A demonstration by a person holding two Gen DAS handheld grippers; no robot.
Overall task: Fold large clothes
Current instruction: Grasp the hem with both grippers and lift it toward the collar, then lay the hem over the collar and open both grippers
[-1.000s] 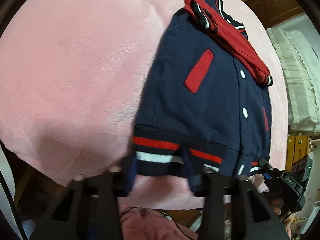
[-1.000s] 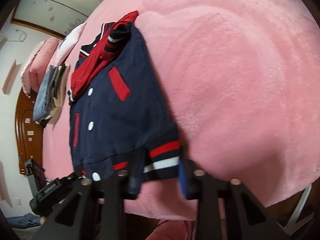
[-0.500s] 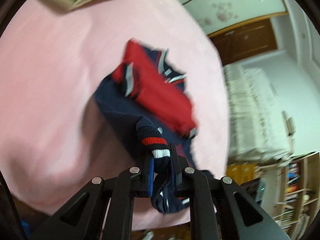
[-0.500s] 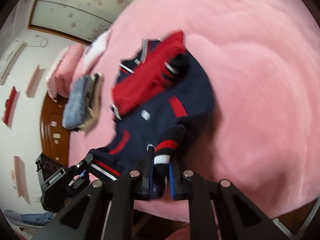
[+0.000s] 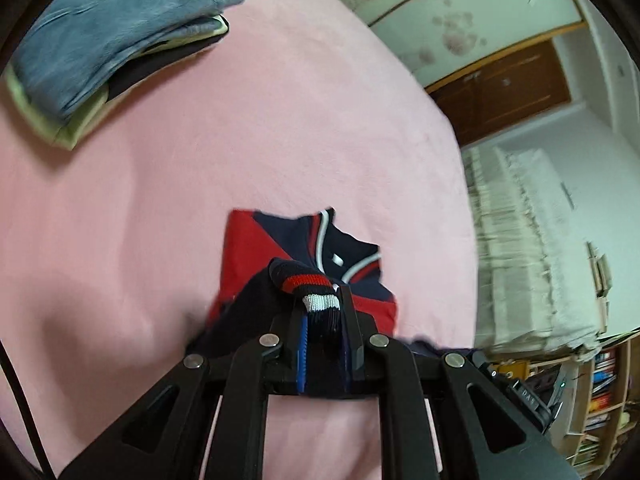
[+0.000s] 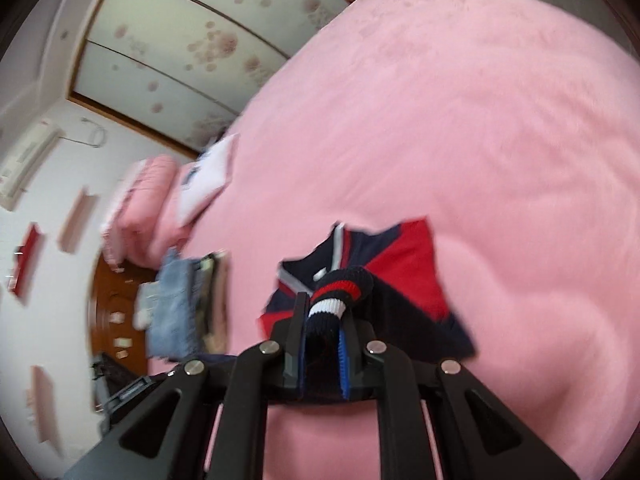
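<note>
A navy and red varsity jacket (image 5: 280,240) lies on the pink bed (image 5: 280,120); its collar end shows beyond my grippers. My left gripper (image 5: 322,312) is shut on the jacket's striped ribbed hem (image 5: 308,284) and holds it lifted over the jacket's upper part. In the right wrist view the jacket (image 6: 404,264) lies likewise, and my right gripper (image 6: 324,316) is shut on the other corner of the striped hem (image 6: 340,292). The lower body of the jacket is hidden under the grippers.
A pile of folded clothes, blue on top (image 5: 100,40), sits at the far left of the bed, also seen in the right wrist view (image 6: 176,300). Pink pillows (image 6: 148,200) lie at the head. A white covered shelf (image 5: 528,248) and bookshelves (image 5: 600,392) stand right.
Both grippers closed on the hem corners, lifted them and carried them forward over the jacket towards its collar. The jacket's body is now doubled under the grippers.
</note>
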